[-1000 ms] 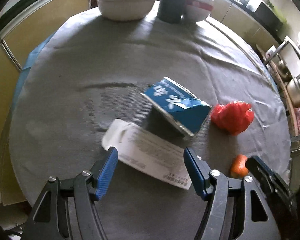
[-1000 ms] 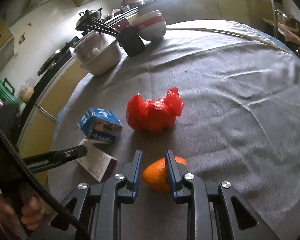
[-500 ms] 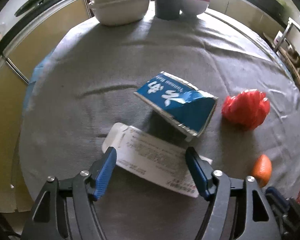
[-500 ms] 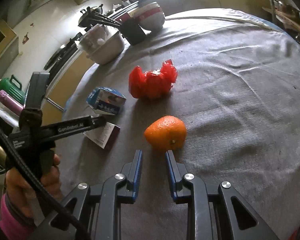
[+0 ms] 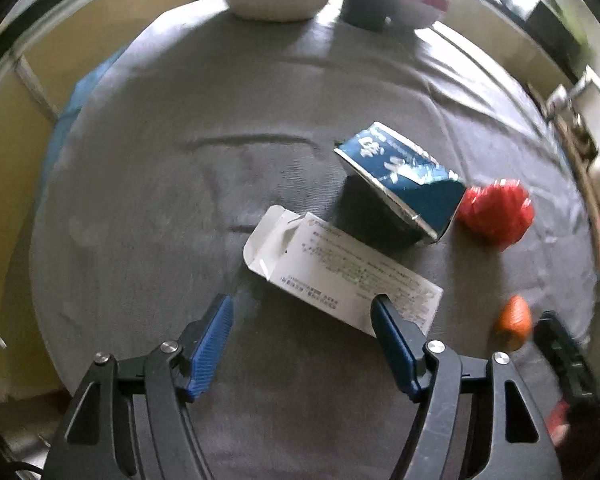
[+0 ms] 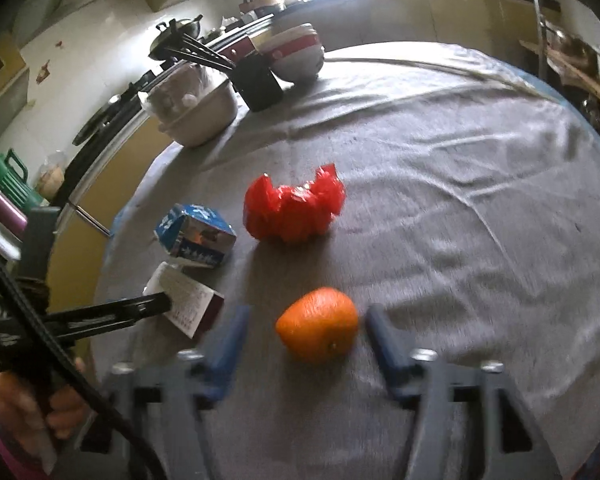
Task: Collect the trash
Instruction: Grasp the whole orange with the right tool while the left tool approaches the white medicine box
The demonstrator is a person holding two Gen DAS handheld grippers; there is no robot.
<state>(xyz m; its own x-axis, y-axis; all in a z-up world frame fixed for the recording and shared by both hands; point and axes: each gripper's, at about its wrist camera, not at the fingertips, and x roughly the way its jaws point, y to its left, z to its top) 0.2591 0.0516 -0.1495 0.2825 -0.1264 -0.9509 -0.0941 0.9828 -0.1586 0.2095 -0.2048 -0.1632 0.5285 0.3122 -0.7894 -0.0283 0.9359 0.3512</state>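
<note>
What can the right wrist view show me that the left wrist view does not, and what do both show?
Only the right wrist view: the person's hand on the left gripper's handle and a green jug.

Only the left wrist view: the white carton's open end flap.

Both: the orange, red bag, blue carton, white carton and grey cloth.

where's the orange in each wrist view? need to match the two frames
Left wrist: orange at the lower right, near the frame edge, just left of the right gripper's dark finger, right of the white carton.
Right wrist: orange at lower centre, lying between the right gripper's opening jaws, touching neither.
Shared landmark: the crumpled red bag, on the grey cloth beyond the orange in both.
</note>
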